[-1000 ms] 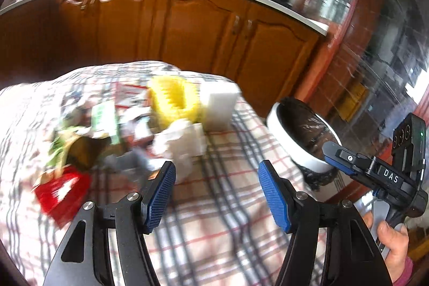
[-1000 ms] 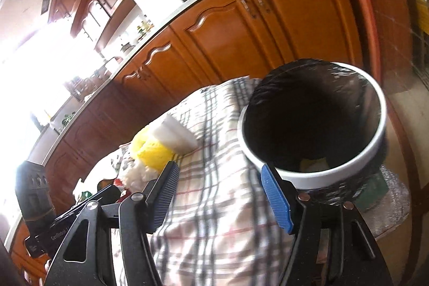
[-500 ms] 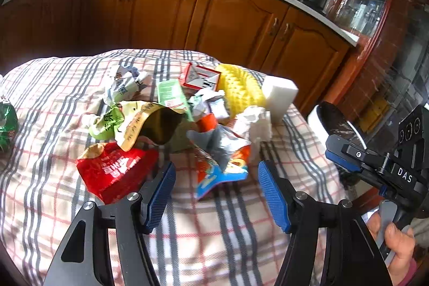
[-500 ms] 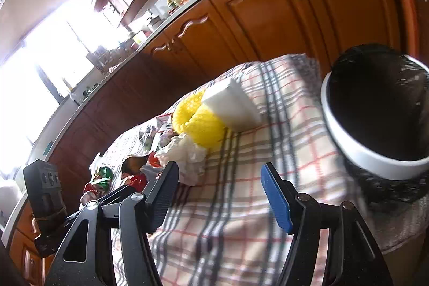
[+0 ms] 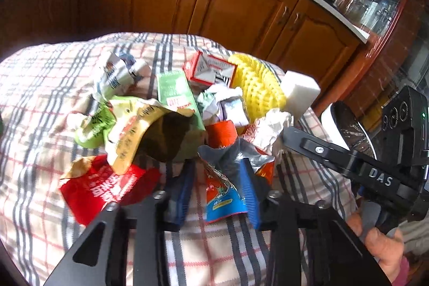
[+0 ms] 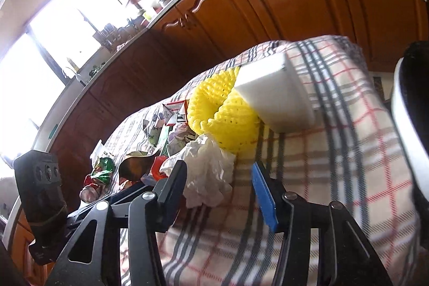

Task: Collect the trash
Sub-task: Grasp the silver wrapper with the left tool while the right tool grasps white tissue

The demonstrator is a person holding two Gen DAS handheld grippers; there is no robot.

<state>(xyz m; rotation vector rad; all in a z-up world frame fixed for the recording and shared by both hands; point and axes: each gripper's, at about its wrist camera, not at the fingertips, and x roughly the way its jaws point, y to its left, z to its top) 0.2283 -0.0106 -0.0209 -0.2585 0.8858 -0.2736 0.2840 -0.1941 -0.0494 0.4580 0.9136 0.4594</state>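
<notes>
Left gripper (image 5: pixel 217 189): jaws partly closed around an orange-and-blue snack wrapper (image 5: pixel 224 199), contact not clearly seen.
Right gripper (image 6: pixel 218 190): jaws wide apart, a crumpled white bag (image 6: pixel 207 173) between them, ungripped; "DAS" is printed on its arm.
Trash: piled on the checked tablecloth (image 5: pixel 40 87).
Bin (image 5: pixel 348 125): beside the table.

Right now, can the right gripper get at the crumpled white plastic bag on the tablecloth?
Probably yes. The right gripper is open and the crumpled white plastic bag sits just ahead, partly between its fingers, with nothing lying over it.
</notes>
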